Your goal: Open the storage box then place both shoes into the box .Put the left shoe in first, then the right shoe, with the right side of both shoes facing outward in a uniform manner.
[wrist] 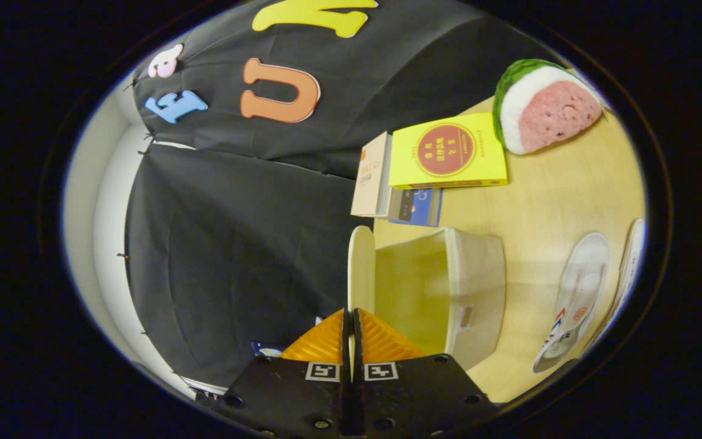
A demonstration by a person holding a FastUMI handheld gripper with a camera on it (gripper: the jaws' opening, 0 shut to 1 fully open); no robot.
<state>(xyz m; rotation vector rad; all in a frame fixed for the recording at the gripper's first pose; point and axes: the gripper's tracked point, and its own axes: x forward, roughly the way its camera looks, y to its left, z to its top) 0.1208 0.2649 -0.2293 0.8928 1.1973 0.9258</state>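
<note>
1. The hand-held gripper (351, 320) has its two fingers pressed almost together, with the thin edge of the storage box's lid (360, 268) caught in the narrow slit between them; both fingers appear to press on that edge.
2. The view is rolled on its side, so the counter (546, 201) stands like a wall beside the box.
3. The storage box (448, 292) is a pale, cream-coloured tub sitting on the counter, just ahead of the fingers. Its lid is swung up away from the opening, and the inside of the box shows bare walls.
4. A latch or handle tab (465, 317) sits on the outer wall of the box near its rim.
5. Two shoes lie on the counter well apart from the box, side by side. The nearer shoe (573, 302) is white with red and blue marks near one end; the second shoe (628, 274) lies just beyond it and is partly cut off.
6. Beyond the box, a yellow book (448, 152) with a red round emblem rests on other books (387, 183) near the booth's black cloth wall (235, 244).
7. A plush watermelon slice (543, 107) lies on the counter beside the yellow book.
</note>
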